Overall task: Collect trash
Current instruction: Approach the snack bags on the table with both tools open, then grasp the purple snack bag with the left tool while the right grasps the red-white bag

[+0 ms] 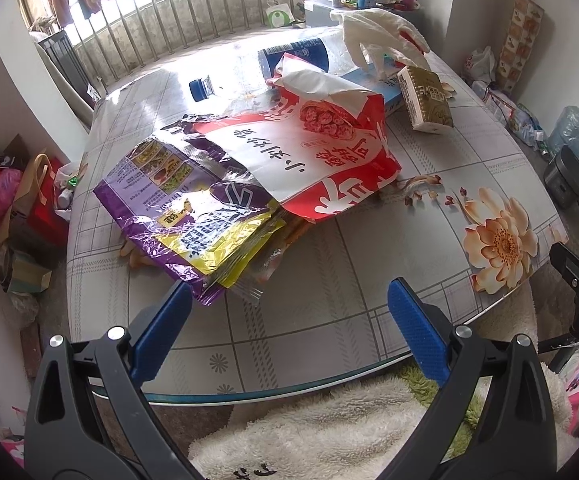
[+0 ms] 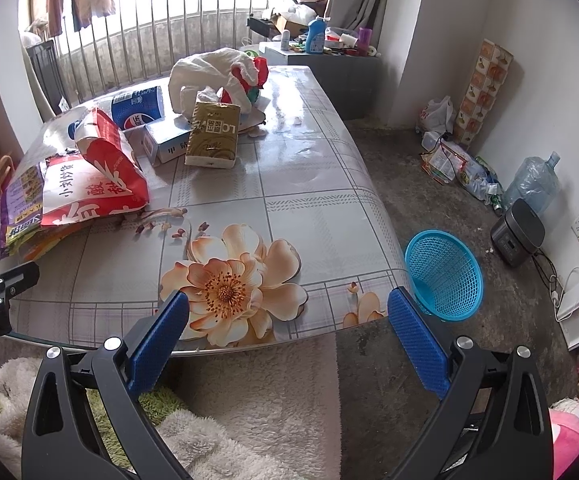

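Trash lies on the flower-print table (image 1: pixel 329 264): a purple and yellow wrapper (image 1: pixel 181 204), a red and white paper bag (image 1: pixel 309 152), a Pepsi bottle (image 1: pixel 289 56), a blue box (image 1: pixel 381 88), a gold tissue pack (image 1: pixel 427 98) and a white plastic bag (image 1: pixel 377 32). The same things show in the right wrist view: red bag (image 2: pixel 97 184), bottle (image 2: pixel 137 106), tissue pack (image 2: pixel 211 136), white bag (image 2: pixel 213 76). A blue mesh basket (image 2: pixel 445 276) stands on the floor right of the table. My left gripper (image 1: pixel 289 328) is open and empty at the near edge, just short of the wrapper. My right gripper (image 2: pixel 289 332) is open and empty over the near right corner.
A fluffy blanket (image 2: pixel 229 400) lies below the near table edge. Bags and boxes (image 1: pixel 13 208) crowd the floor at left. A water jug (image 2: pixel 533 184), a black appliance (image 2: pixel 517 236) and litter stand along the right wall. A railing (image 2: pixel 149 40) runs behind the table.
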A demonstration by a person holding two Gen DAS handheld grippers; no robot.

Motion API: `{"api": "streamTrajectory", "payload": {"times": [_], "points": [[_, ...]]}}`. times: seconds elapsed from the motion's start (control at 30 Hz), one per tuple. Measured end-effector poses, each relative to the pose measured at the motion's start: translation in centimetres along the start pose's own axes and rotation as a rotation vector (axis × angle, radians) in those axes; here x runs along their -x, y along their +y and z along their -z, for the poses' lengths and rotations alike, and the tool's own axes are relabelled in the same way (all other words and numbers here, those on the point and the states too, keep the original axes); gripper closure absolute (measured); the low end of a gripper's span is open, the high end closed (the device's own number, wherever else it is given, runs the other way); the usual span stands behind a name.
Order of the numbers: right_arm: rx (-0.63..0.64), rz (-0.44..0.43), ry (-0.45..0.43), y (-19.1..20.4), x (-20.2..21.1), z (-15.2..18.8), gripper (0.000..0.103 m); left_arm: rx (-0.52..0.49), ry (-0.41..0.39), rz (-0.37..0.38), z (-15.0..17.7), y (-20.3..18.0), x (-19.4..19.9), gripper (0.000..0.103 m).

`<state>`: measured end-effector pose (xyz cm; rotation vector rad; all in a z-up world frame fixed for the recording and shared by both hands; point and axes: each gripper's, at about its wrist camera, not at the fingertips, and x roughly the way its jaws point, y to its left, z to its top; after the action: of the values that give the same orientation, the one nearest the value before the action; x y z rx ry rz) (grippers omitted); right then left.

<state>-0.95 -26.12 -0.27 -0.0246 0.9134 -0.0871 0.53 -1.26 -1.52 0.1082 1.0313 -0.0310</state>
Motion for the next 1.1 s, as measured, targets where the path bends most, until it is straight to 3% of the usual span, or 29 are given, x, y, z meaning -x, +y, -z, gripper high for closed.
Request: {"api": "streamTrajectory", "payload": {"times": [0.2,0.53,0.73,0.93,1.1], "points": [[-0.004,-0.042,-0.061,0.3,1.0,-0.3,0.006,0.071,-0.086,0.038,0.0,2.1,1.4,0.009],[0.023,-0.176,-0.202,2.7,1.5,-2.8,0.006,0.211,-0.266,0.061,1.0,9.3,3.3,0.009],[0.105,-0.264,-0.249,6.1,0.5,-4.8,0.006,0.355,-0.269,0.135,0.7,13.4,1.0,0.011],[0.172,-0.348,-0.272,9.4,-1.0,-6.7,0.009,0.551,-0.181,0.284,-0.5,17.8,-4.6,0.040],[0.233,-0.382,-0.269,11.8,-3.0,-7.9,0.019,0.611,-0.148,0.351,-1.4,19.8,-7.8,0.063]]}}
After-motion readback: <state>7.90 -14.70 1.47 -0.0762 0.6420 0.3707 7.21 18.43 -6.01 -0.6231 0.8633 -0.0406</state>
